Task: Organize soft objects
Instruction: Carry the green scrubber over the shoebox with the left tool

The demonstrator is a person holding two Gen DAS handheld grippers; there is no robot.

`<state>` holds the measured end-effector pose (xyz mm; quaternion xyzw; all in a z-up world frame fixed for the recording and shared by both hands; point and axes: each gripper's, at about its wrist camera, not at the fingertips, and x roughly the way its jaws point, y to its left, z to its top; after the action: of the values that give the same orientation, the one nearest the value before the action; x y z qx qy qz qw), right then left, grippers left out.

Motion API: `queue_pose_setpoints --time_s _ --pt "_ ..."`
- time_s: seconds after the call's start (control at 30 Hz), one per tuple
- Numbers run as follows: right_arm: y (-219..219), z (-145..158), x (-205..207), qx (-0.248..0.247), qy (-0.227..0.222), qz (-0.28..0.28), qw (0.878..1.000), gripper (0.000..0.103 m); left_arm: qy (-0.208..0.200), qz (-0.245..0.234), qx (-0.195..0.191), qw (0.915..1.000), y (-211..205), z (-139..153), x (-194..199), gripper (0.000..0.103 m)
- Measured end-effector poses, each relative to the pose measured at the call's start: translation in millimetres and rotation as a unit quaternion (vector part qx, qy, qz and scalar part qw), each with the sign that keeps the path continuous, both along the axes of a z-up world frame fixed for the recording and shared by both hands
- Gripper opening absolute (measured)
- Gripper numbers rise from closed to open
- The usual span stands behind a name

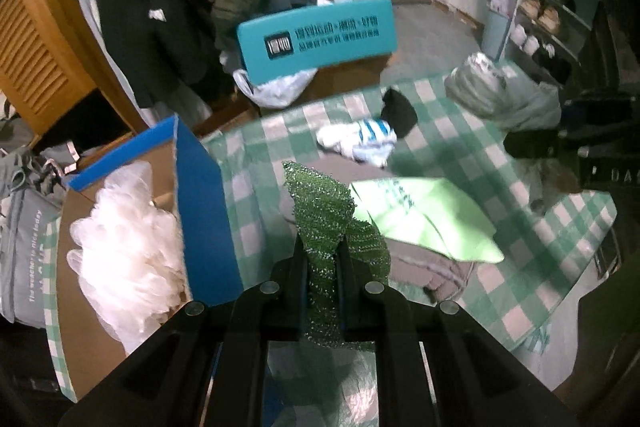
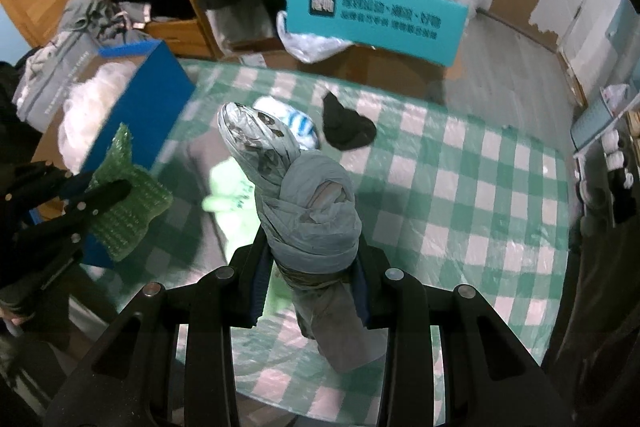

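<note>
1. Two soft items are gripped at once, likely so both can go to the blue box (image 1: 204, 211) together.
2. Left gripper (image 1: 322, 259), jaws clamped on the green mesh scrubber (image 1: 332, 223), tilts steeply down above the checked table (image 1: 520, 235).
3. Right gripper (image 2: 310, 267) squeezes a knotted grey bag bundle (image 2: 308, 211), also angled downward.

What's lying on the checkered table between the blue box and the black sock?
A white sock with blue stripes lies between the blue box and the black sock, touching the black one. The left wrist view shows it best.
</note>
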<state>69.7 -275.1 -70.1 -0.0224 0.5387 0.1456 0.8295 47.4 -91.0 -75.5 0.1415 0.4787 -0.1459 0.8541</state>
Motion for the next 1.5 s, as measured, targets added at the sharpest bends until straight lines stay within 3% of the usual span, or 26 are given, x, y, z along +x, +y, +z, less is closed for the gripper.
queue_pose_setpoints --time_s 0.67,1.5 --pt "60.9 46.1 0.7 0.035 -0.042 0.067 0.996 0.033 -0.049 0.043 -0.011 0.9978 43.2 40.9 -1.8 0.011" --pt "172.1 69.1 6.1 0.049 -0.055 0.164 0.984 0.033 -0.058 0.117 -0.024 0.9911 131.3 48.6 -13.5 0.011"
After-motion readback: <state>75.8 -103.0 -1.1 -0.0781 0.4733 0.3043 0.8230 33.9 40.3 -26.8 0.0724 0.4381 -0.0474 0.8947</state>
